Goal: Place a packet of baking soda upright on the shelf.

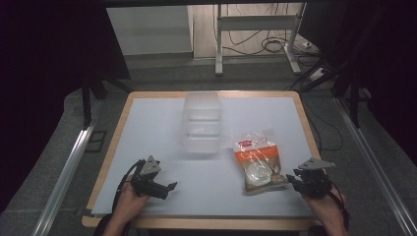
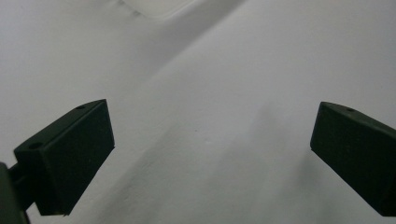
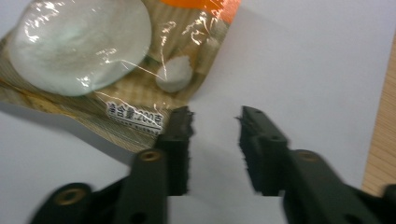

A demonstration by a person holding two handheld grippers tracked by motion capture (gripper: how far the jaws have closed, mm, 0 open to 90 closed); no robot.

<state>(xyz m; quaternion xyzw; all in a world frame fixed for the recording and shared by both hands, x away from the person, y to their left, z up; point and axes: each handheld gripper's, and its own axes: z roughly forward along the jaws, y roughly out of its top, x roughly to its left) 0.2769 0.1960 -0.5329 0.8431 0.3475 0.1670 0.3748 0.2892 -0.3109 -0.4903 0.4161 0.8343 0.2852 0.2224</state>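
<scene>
Right hand-held gripper (image 3: 215,123) stands narrowly open beside the food packet (image 3: 116,60), whose top edge is cut off.

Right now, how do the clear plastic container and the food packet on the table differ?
The clear plastic container is a colourless, rigid box near the table's far edge; the food packet is a flat pouch with orange and red print, lying nearer the person. The container stands apart from both grippers; the packet's corner lies by the right gripper. Both rest on the white tabletop.
</scene>
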